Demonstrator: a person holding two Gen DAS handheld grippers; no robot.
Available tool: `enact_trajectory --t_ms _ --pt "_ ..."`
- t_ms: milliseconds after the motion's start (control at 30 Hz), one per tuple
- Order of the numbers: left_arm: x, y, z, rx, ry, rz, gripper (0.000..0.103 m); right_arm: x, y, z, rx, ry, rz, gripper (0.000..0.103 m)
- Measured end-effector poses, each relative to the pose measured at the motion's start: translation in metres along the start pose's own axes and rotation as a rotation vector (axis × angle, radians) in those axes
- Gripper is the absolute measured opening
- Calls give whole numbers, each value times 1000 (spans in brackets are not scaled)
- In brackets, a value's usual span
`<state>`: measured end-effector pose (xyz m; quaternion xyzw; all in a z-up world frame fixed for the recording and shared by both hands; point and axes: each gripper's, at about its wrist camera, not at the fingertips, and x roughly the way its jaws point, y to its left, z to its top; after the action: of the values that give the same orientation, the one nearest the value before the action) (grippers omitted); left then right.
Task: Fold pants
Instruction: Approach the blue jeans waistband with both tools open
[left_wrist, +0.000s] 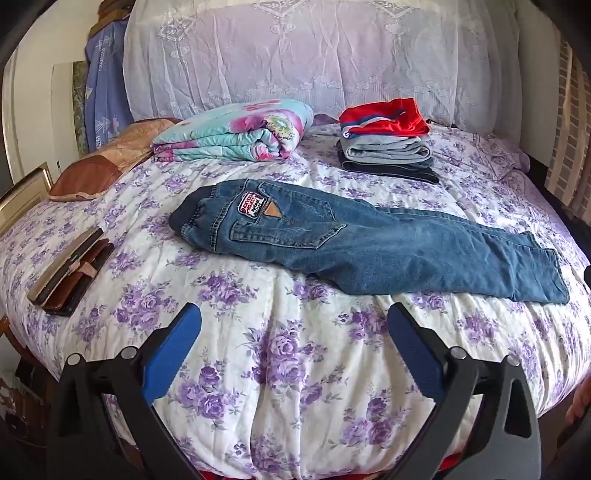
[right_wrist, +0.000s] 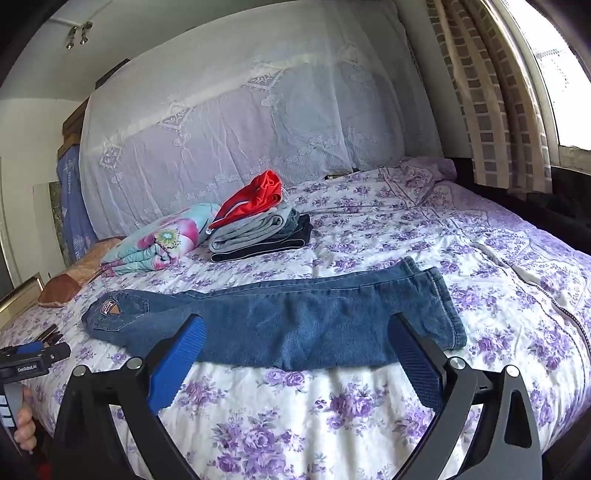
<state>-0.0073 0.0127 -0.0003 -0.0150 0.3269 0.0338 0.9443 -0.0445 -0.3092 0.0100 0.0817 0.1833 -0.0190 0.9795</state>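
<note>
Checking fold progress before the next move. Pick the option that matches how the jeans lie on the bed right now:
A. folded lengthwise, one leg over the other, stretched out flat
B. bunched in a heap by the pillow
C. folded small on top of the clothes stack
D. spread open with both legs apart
A: the jeans lie flat as a single long strip on the floral quilt, hems together, apart from the stack of folded clothes.

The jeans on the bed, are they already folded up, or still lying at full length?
Half folded. The jeans lie stretched out at full length on the floral bedspread, one leg stacked on the other, waistband left, hems right. No fold across yet.
</note>
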Motion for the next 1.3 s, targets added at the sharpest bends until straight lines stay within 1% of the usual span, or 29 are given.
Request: enact_trajectory --t_ms 133,400,1300 --pt "0 3 -2 -8 -1 -3 98 -1 5 -2 -24 8 -5 100" --pt "0 6 -4 -11 1 -5 98 2 6 -4 -29 27 0 100" --pt "2 13 -9 -23 17 -4 98 6 5 -8 -23 33 0 100"
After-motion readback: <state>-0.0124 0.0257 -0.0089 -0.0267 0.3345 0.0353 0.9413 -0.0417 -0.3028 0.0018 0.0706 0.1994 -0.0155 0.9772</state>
